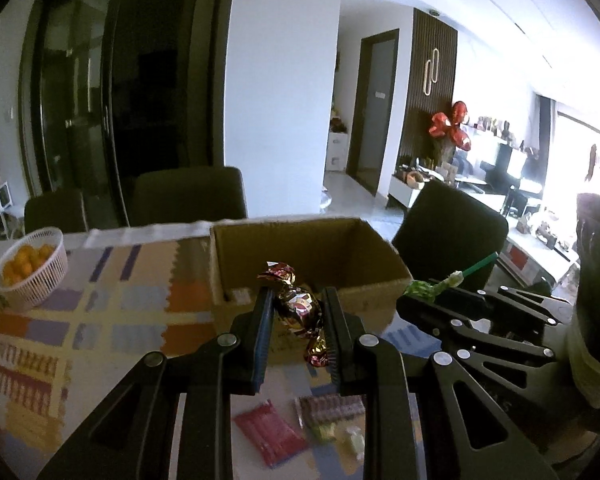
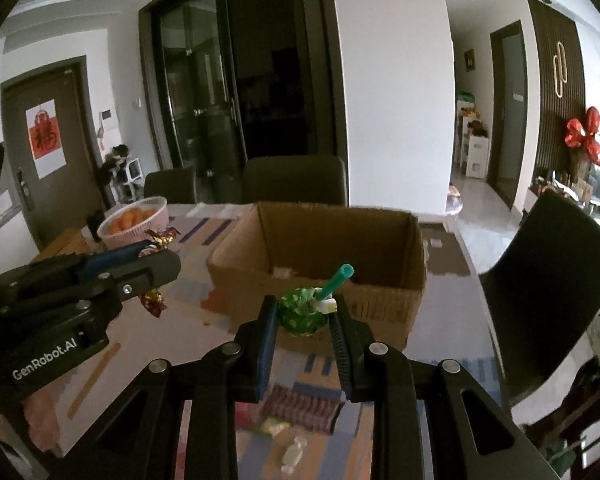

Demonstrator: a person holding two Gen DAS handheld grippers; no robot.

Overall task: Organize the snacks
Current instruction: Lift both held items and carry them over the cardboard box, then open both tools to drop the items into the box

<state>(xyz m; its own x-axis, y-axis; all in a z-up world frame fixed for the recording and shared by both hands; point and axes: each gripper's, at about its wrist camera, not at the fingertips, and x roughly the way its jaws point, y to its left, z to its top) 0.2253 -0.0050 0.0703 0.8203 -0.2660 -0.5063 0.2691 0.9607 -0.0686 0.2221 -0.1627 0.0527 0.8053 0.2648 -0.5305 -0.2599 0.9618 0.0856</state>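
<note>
Box (image 1: 308, 276) on surface (image 1: 112, 320), chairs (image 1: 188, 196) behind; basket (image 1: 32, 268) far left of box; packets (image 1: 270, 434), seemingly flat, on surface before box

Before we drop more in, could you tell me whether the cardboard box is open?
Open: the cardboard box has no lid or flaps over its top, and its inner walls show.

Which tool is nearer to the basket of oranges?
Left. The left tool, holding a foil candy, is just beside the basket; the right tool, holding a green lollipop, is further right.
</note>
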